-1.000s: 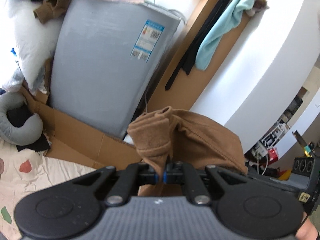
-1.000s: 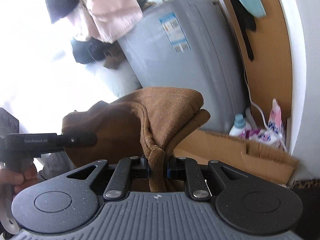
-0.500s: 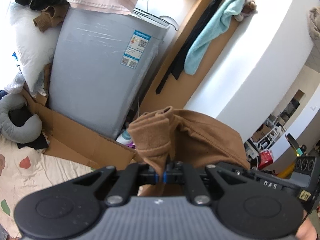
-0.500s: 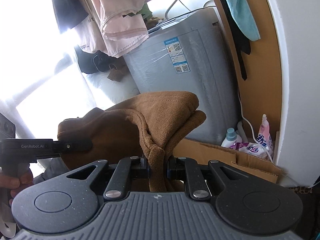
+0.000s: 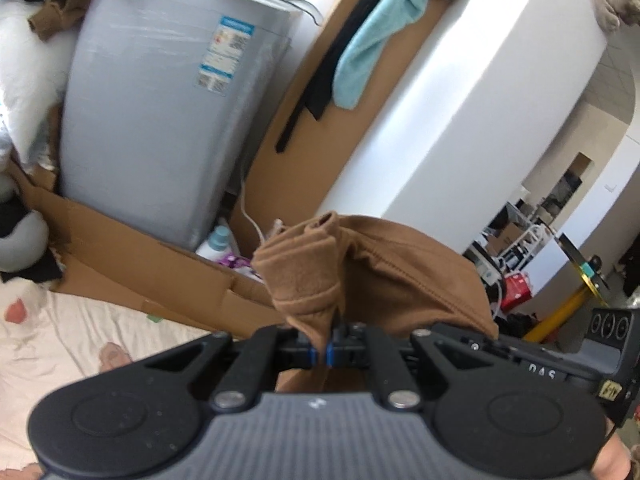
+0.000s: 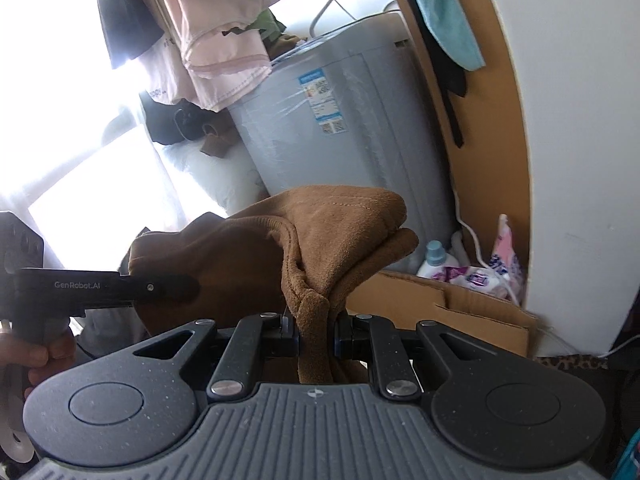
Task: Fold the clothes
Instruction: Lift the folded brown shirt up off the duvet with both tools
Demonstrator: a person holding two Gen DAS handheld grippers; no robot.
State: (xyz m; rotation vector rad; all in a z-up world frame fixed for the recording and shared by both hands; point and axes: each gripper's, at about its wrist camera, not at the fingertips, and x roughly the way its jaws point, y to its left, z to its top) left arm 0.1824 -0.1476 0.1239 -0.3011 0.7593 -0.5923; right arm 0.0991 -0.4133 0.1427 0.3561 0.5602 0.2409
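A brown fleece garment (image 5: 384, 276) hangs in the air between both grippers. My left gripper (image 5: 325, 354) is shut on one bunched edge of it, the cloth pinched thin between the blue pads. In the right wrist view the same brown garment (image 6: 320, 248) rises in a thick fold out of my right gripper (image 6: 316, 336), which is shut on it. The left tool's black body (image 6: 100, 288) shows at the left of that view, held by a hand (image 6: 36, 354). The right tool's body (image 5: 552, 364) shows at the lower right of the left wrist view.
A grey washing machine (image 5: 160, 120) stands ahead in a flattened cardboard box (image 5: 132, 256), with a detergent bottle (image 6: 434, 256) and a white cable beside it. A teal towel (image 5: 376, 28) and black strap hang on a brown board. Pink and dark clothes (image 6: 216, 40) hang above. A patterned sheet (image 5: 60, 344) lies below.
Both grippers have shifted sideways with the brown garment still held; the washing machine slid left in the left wrist view and sits farther off in the right wrist view. Grips are unchanged.
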